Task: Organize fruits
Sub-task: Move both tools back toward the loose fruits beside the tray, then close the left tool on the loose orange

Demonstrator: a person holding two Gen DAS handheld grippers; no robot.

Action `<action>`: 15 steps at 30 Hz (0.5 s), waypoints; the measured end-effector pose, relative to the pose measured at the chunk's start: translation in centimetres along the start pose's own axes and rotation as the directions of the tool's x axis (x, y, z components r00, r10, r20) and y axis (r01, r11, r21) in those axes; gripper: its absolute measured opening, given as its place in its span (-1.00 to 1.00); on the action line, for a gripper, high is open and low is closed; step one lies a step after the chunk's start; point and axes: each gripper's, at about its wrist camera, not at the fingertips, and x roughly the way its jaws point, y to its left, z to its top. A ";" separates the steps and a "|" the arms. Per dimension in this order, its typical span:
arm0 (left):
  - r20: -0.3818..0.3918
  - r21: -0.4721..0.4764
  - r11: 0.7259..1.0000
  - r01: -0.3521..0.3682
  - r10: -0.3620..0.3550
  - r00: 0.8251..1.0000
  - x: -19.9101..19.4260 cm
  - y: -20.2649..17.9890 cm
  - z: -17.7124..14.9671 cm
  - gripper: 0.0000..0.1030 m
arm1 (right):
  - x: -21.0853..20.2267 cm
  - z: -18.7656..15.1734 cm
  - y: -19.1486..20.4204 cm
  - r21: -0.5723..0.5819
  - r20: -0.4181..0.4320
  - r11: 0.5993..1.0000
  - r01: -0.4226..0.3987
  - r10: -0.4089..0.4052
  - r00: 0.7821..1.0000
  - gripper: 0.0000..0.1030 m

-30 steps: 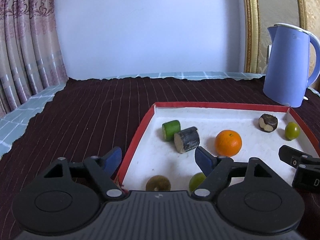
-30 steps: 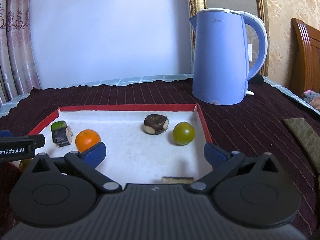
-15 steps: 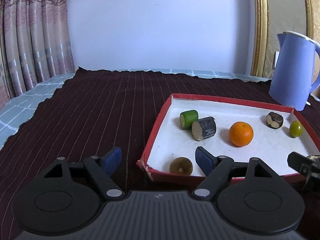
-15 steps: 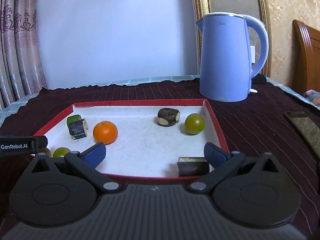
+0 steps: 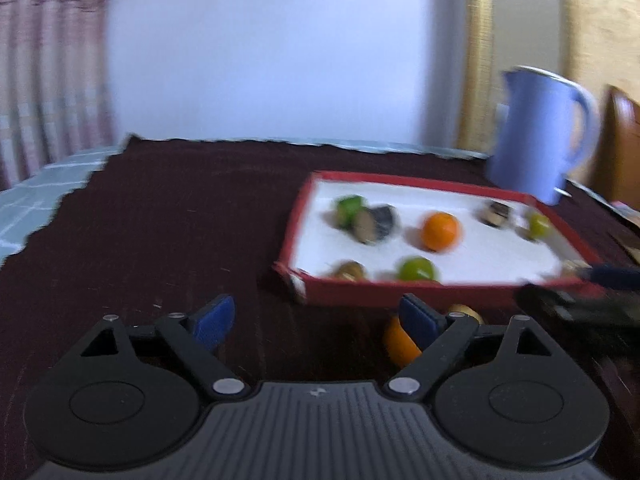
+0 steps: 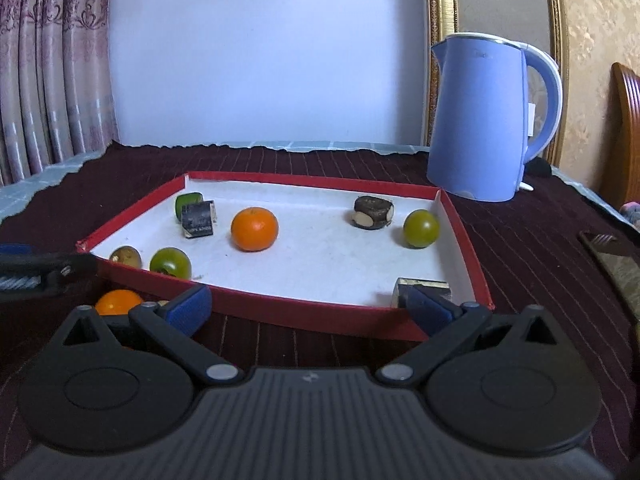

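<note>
Both grippers stand outside the near wall of the tray, and neither holds anything. Left gripper [image 5: 316, 320]: jaws spread and widening further, nothing but dark tablecloth [image 5: 160, 240] between the pads. Right gripper [image 6: 308, 304]: jaws wide apart, framing the near wall of the tray without touching it.

Fruits — most already lie inside the red-rimmed tray [image 6: 280, 312] on its white floor. An orange [image 6: 254, 228] sits near the middle; a green fruit [image 6: 421, 228] rests by the right wall, just beside a dark cut piece [image 6: 373, 211]. At the back left, a green cut piece [image 6: 185, 204] touches a dark block [image 6: 198, 220]. Along the near wall lie a second green fruit [image 6: 170, 263] and a brownish fruit [image 6: 125, 256], with a dark slab [image 6: 422, 285] in the near right corner.

One loose orange [image 6: 118, 302] remains on the cloth outside the tray, in front of its near left corner; in the left view, which is blurred, it shows partly behind that gripper's right finger.

Step in hand, as judged: between placements, the loose orange being the likely next pick. That move calls for centring the open left jaws on it, lowering, and closing gently — a round fruit may roll.

A blue kettle [image 6: 488, 120] stands beyond the tray's far right corner.
</note>
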 end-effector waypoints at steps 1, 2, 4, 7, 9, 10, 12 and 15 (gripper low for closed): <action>-0.005 0.020 0.999 0.042 -0.042 0.999 -0.2 -0.1 -0.2 0.74 | 0.0 0.0 -0.1 0.004 0.000 1.000 0.004 -0.004 1.000 1.00; -0.010 0.042 0.996 0.074 -0.074 0.997 -0.3 -0.2 -0.3 0.74 | 0.0 0.0 -0.2 0.009 0.001 1.000 0.009 -0.009 1.000 1.00; -0.013 0.097 0.990 0.105 -0.105 0.994 -0.4 -0.9 -0.4 0.75 | 0.0 0.0 -0.4 0.020 0.002 1.000 0.016 -0.016 1.000 1.00; -0.015 0.174 0.981 0.081 -0.079 0.997 0.2 -2.1 -0.6 0.74 | 0.0 -0.1 -0.4 0.019 0.000 0.999 0.026 -0.026 1.000 1.00; -0.029 0.221 0.972 0.078 -0.073 0.997 0.8 -2.9 -0.6 0.74 | 0.1 -0.1 -0.4 0.016 -0.003 0.999 0.038 -0.038 0.999 1.00; -0.040 0.238 0.968 0.082 -0.075 0.996 1.1 -3.2 -0.7 0.74 | 0.1 -0.1 -0.4 0.017 -0.004 0.999 0.043 -0.043 0.999 1.00; -0.060 0.255 0.962 0.098 -0.086 0.995 1.6 -3.6 -0.7 0.74 | 0.1 -0.1 -0.4 0.020 -0.004 0.999 0.043 -0.043 0.999 1.00; -0.088 0.266 0.959 0.100 -0.079 0.993 2.6 -4.0 -0.6 0.74 | 0.1 -0.1 -0.5 0.024 -0.002 0.999 0.043 -0.043 0.999 1.00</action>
